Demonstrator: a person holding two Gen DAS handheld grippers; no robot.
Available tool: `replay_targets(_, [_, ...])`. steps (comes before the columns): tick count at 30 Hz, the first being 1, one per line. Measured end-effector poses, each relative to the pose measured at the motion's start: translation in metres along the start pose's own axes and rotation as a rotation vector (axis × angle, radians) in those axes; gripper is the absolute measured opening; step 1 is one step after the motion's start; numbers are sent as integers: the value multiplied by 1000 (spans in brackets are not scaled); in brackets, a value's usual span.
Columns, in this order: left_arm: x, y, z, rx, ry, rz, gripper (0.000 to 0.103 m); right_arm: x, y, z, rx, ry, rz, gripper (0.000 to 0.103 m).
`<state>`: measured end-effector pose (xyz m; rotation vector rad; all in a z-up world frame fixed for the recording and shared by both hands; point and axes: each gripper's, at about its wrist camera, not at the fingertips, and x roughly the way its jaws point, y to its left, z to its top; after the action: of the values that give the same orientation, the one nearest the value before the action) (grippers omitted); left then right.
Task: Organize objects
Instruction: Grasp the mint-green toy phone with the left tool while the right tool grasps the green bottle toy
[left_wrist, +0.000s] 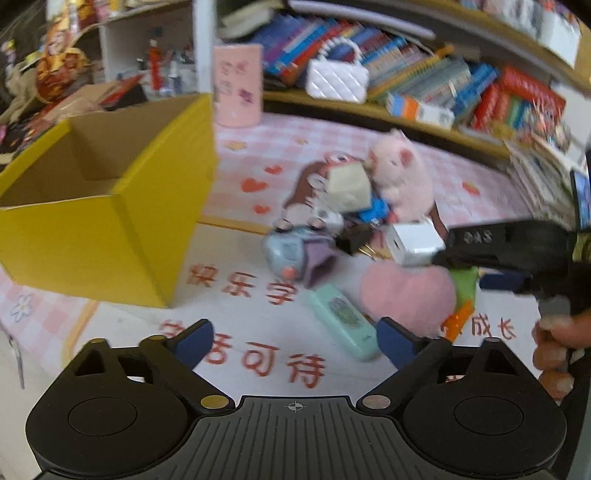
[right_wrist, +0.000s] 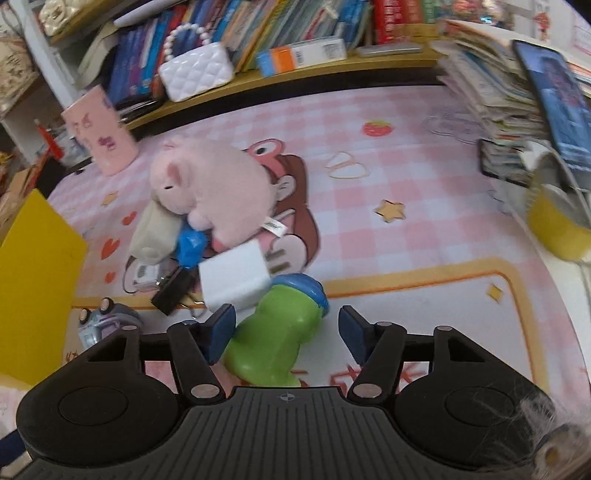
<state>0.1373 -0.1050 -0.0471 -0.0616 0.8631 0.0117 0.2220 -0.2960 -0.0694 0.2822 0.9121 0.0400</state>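
Open mat (right_wrist: 424, 258) at right of the right-wrist frame; the toy pile around the pink plush (right_wrist: 218, 188) and yellow box (right_wrist: 33, 273) crowd the left.

fluffy pink plush (right_wrist: 218, 188), glossy green plastic toy (right_wrist: 273, 332)

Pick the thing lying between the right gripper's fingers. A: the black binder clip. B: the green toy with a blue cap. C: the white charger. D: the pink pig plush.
B: in the right wrist view the green toy lies between the right gripper's fingers, while the charger, pig and clip lie beyond them.
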Motion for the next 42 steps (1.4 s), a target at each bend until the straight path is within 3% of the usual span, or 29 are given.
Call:
replay_targets(5, [30, -23, 6, 40, 69, 15, 66, 1, -3, 3, -52, 10, 16, 51])
replay_targets(10, [41, -33, 9, 62, 72, 28, 65, -3, -14, 3, -103, -3, -32, 53])
replay_targets(12, [45, -35, 10, 61, 85, 33, 62, -3, -16, 3, -114, -8, -41, 61])
replay_targets(14, [49, -36, 8, 67, 101, 35, 52, -1, -18, 3, -116, -7, -35, 62])
replay_targets(16, [50, -34, 4, 63, 93, 33, 50, 0, -17, 4, -117, -2, -32, 62])
replay_targets(18, [49, -34, 4, 72, 83, 32, 37, 0, -15, 5, -122, 3, -31, 61])
replay_targets(19, [48, -34, 4, 81, 77, 29, 23, 1, -13, 6, -125, 6, -28, 59])
replay_targets(23, [45, -25, 8, 51, 96, 21, 23, 2, -7, 8, -161, 10, -12, 49])
replay_targets(26, [32, -12, 12, 2, 65, 12, 23, -2, -6, 8, -169, -16, -13, 43])
replay_targets(31, [2, 8, 20, -51, 0, -19, 23, -30, -6, 11, -137, -127, -29, 42])
replay_targets(36, [-22, 28, 20, -77, -52, -48, 23, -63, 5, 8, -96, -157, 10, 42])
replay_targets(42, [-37, 62, 15, -82, -76, -91, 23, -89, 49, -20, -117, -163, 51, 42])
